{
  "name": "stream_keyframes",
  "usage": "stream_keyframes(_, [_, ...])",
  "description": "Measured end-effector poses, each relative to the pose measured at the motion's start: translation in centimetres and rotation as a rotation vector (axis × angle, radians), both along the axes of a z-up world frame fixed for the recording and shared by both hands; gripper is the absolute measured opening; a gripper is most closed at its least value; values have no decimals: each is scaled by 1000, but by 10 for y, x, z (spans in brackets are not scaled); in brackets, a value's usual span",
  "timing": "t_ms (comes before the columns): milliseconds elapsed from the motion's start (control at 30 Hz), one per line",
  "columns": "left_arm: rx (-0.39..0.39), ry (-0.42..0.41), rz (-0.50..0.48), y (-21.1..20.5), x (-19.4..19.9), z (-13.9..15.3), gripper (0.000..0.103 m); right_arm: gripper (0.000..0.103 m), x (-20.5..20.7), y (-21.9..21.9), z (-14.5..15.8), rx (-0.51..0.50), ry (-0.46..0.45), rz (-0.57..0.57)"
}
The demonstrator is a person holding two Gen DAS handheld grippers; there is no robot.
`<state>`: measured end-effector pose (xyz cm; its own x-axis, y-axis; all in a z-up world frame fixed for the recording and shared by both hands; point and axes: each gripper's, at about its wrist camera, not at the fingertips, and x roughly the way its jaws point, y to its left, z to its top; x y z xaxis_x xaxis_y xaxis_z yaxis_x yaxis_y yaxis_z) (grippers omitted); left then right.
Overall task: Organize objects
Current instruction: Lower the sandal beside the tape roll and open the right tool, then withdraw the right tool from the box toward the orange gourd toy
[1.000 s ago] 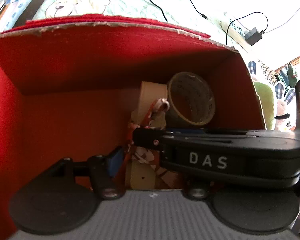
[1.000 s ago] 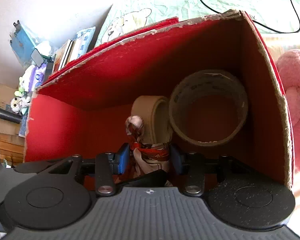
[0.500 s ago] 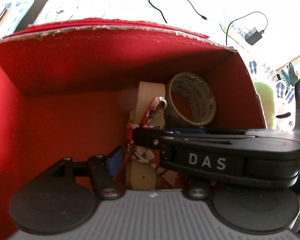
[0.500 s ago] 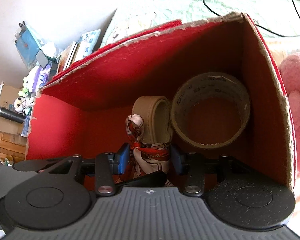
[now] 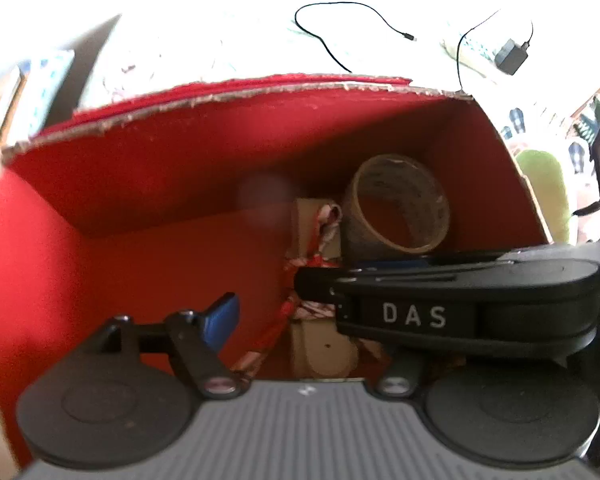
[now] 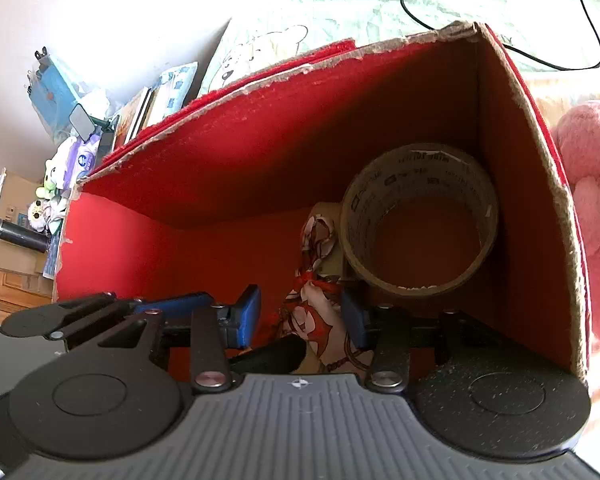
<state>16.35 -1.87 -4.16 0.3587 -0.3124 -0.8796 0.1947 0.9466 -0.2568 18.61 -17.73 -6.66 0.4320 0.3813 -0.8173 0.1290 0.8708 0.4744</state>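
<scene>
A red cardboard box (image 5: 140, 240) (image 6: 260, 152) lies open toward me. At its back right stands a big brown tape roll (image 5: 400, 178) (image 6: 420, 168), with a smaller tan roll (image 5: 306, 224) beside it. A tan bundle tied in a red-and-white patterned scarf (image 6: 320, 320) (image 5: 324, 352) rests in front of them. My right gripper (image 6: 300, 318) straddles the bundle; floor shows between its left pad and the scarf. My left gripper (image 5: 300, 320) is open, its blue left pad (image 5: 220, 316) apart from the scarf. The right gripper's body (image 5: 460, 312) hides the left gripper's right finger.
The box sits on a pale bedsheet with black cables and a power adapter (image 5: 510, 56). A pink plush toy (image 6: 592, 200) presses against the box's right wall, and a green one (image 5: 540, 192) sits nearby. Books and clutter (image 6: 148, 108) stand beyond the box's left side.
My left gripper has drawn back from the bundle, and its left pad no longer touches the scarf. In the right wrist view the bundle now sits off the left pad.
</scene>
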Motion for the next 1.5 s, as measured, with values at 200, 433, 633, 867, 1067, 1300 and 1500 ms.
stream_keyframes(200, [103,-53,-31,-13,-1,1,69,49,1,2,-1,17,2,0])
stream_keyframes(433, [155,-91,-31,-20,-1,2,70,47,-1,3,0,36,-18,-1])
stream_keyframes(633, [153,-96,-13,-20,-4,3,72,44,-3,4,3,35,-50,1])
stream_keyframes(867, [223,-145,-6,-29,-10,8,74,39,-5,5,7,31,-96,14])
stream_keyframes(1067, [215,-162,17,-25,-16,14,74,38,-12,13,18,-61,-164,-6])
stream_keyframes(1300, [231,-191,47,-24,-30,24,75,39,-24,18,30,-110,-228,-18])
stream_keyframes(1500, [203,-214,89,-17,-47,33,78,39,-45,19,45,-189,-307,-41])
